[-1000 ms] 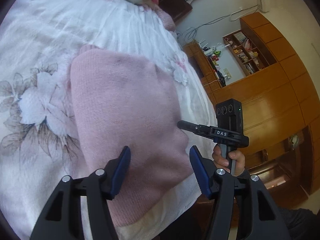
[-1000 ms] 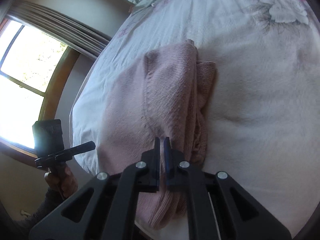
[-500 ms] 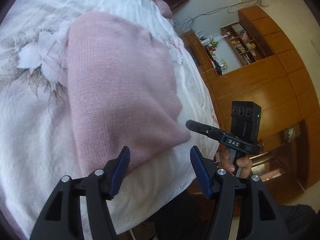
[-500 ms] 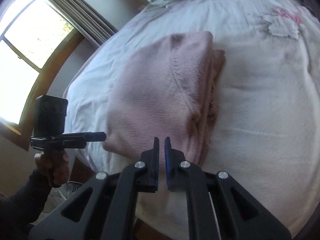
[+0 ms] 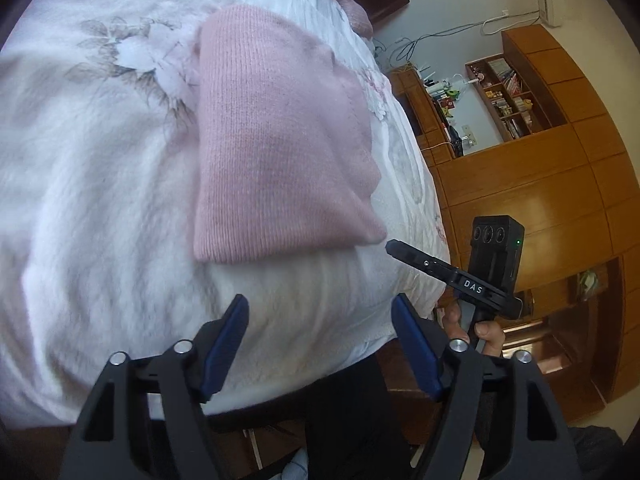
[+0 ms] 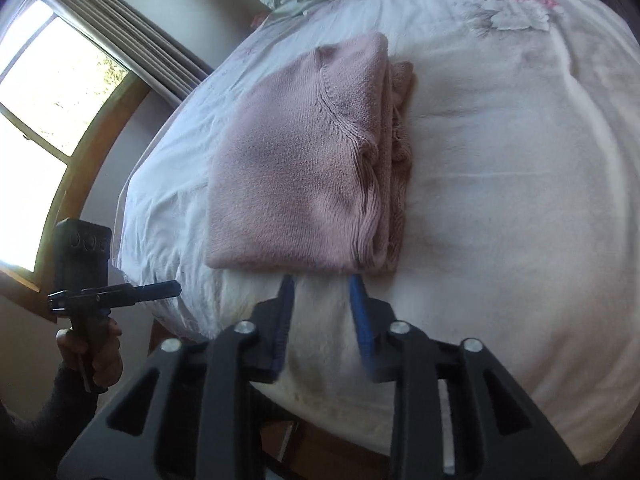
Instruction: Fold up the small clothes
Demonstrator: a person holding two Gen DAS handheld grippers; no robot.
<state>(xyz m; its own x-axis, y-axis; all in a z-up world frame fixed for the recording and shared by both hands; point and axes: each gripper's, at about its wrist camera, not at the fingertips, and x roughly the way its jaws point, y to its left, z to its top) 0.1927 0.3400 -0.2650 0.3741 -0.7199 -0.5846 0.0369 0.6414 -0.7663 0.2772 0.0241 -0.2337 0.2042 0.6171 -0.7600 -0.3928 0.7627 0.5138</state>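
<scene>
Sweater: a pink knitted sweater (image 6: pixel 304 168) is lying folded into a compact rectangle on the bed (image 6: pixel 520 208), nearer the window side, its layered edges showing along the right in the right wrist view.
Fold: the top face is looking smooth, with a curved seam running across it; a little of the under layer is peeking out at the far right corner.
Left gripper (image 5: pixel 320 340): its blue pads are standing wide apart and holding nothing; it is hovering over bare bedding just short of the sweater's near edge.
Right gripper (image 6: pixel 322 304): its jaws are parted a smaller way, also holding nothing; the tips are sitting just beside the near edge of the sweater, and whether they are touching it I cannot tell.
Hands: the person's right hand (image 5: pixel 476 326) and left hand (image 6: pixel 90 354) are each gripping a tool handle off the side of the bed.
Progress: judging by how it lies, this sweater is looking finished or very nearly so, with neither tool gripping cloth.
Left to do: perhaps tidying the uneven right-hand layers; no other small clothes are showing on the bed.
</scene>
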